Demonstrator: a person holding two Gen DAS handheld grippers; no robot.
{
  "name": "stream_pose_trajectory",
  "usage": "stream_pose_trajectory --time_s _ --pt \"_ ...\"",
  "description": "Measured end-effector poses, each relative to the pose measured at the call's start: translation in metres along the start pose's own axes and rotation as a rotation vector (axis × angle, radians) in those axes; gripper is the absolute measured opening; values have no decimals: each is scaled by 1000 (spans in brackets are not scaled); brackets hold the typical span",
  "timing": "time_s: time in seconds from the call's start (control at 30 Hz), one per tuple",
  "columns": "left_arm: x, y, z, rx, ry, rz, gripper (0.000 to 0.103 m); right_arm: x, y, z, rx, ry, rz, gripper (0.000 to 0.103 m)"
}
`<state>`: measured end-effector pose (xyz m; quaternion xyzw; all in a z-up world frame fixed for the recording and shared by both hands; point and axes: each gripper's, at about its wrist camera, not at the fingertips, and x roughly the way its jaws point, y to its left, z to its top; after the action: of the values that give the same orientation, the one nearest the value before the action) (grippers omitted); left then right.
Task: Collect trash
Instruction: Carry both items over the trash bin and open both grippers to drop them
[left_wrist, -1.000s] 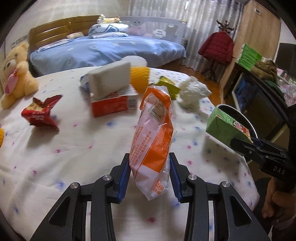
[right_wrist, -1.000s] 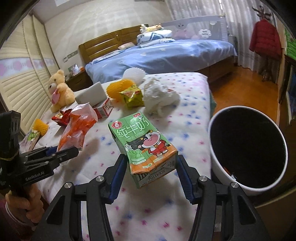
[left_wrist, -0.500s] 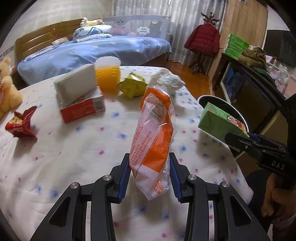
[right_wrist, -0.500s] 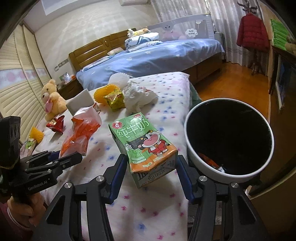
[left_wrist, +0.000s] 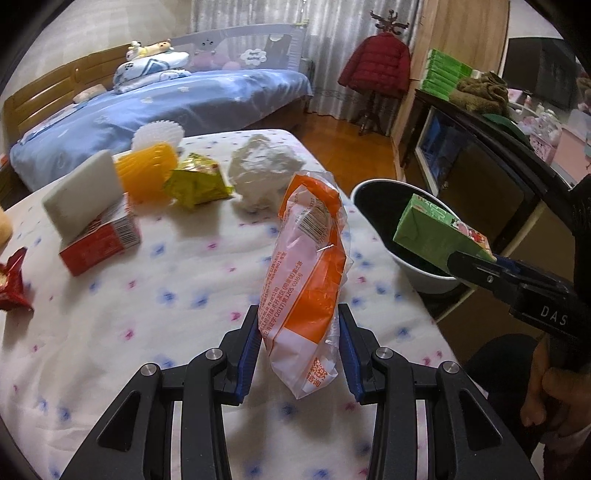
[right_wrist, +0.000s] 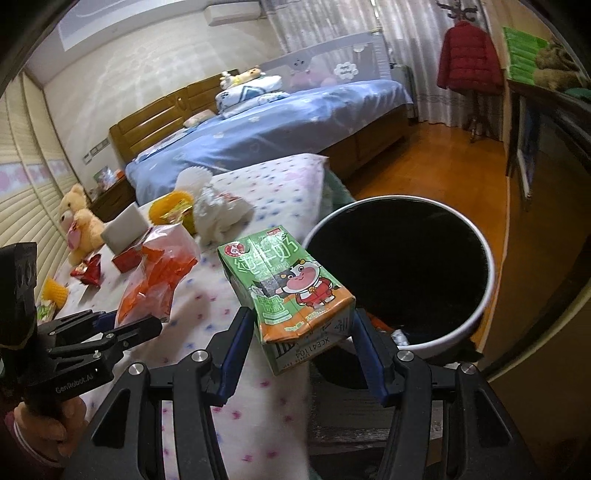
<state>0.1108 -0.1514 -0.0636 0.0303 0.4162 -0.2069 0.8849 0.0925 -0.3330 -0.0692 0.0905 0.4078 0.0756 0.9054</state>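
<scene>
My left gripper (left_wrist: 298, 343) is shut on an orange and clear plastic snack bag (left_wrist: 308, 266), held upright above the table; the bag also shows in the right wrist view (right_wrist: 157, 273). My right gripper (right_wrist: 303, 332) is shut on a green milk carton (right_wrist: 288, 284), held at the near rim of the white trash bin (right_wrist: 480, 310). In the left wrist view the carton (left_wrist: 436, 229) hangs over the bin (left_wrist: 417, 280). The bin stands off the table's right edge with some trash at its bottom.
On the dotted tablecloth (left_wrist: 147, 332) lie a red box (left_wrist: 99, 243) with a white block (left_wrist: 85, 192) on it, an orange cup (left_wrist: 147, 177), a yellow-green wrapper (left_wrist: 195, 182), crumpled white paper (left_wrist: 262, 171) and a red wrapper (left_wrist: 11, 280). A teddy bear (right_wrist: 79, 221) sits far left.
Both grippers have moved right towards the bin with their loads. The milk carton went from over the tablecloth to the bin's rim. The table items slid left in view.
</scene>
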Motion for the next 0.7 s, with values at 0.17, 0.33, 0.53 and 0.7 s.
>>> stream_pose_trajectory --time_s 0.17,0.33,0.53,0.7 --pt "9 -9 8 20 6 -4 38 -5 -11 0 18 -7 -17 55" --pt "16 -18 15 41 9 -13 38 -7 -22 0 35 -13 -34 55" --pt "28 -25 22 61 21 -23 38 -8 -35 1 60 -14 -63 55" --pt "37 -33 28 75 32 -37 38 -7 -45 2 82 -11 -82 55"
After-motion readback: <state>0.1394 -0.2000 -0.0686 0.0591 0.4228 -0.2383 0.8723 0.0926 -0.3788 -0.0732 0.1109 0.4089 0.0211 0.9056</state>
